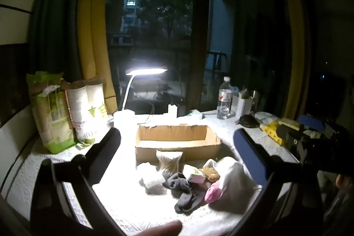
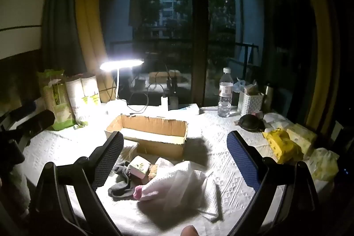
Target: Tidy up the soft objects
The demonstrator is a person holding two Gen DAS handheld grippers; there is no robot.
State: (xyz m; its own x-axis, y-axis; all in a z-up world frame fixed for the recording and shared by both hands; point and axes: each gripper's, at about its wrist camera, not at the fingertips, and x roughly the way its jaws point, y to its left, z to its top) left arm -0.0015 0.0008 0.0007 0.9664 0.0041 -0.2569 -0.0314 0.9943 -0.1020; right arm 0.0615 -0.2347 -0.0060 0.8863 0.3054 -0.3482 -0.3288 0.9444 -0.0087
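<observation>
A pile of soft things lies on the white table cloth in front of an open cardboard box (image 1: 177, 141) (image 2: 152, 134). In it are a grey sock (image 1: 183, 191) (image 2: 120, 188), a pink sock (image 1: 212, 192) (image 2: 137, 192), a white cloth (image 1: 232, 178) (image 2: 174, 180), a small cream pouch (image 1: 194, 175) (image 2: 138, 168) and a white fluffy wad (image 1: 152, 176). My left gripper (image 1: 177, 136) is open and empty above the pile. My right gripper (image 2: 174, 136) is open and empty too, above the white cloth.
A lit desk lamp (image 1: 143, 72) (image 2: 120, 64) stands behind the box. Paper cup packs (image 1: 66, 112) (image 2: 70, 98) stand at the left. A water bottle (image 1: 224, 98) (image 2: 225, 92), a white basket (image 2: 251, 103), a dark round thing (image 2: 251, 123) and yellow packs (image 2: 285, 145) sit at the right.
</observation>
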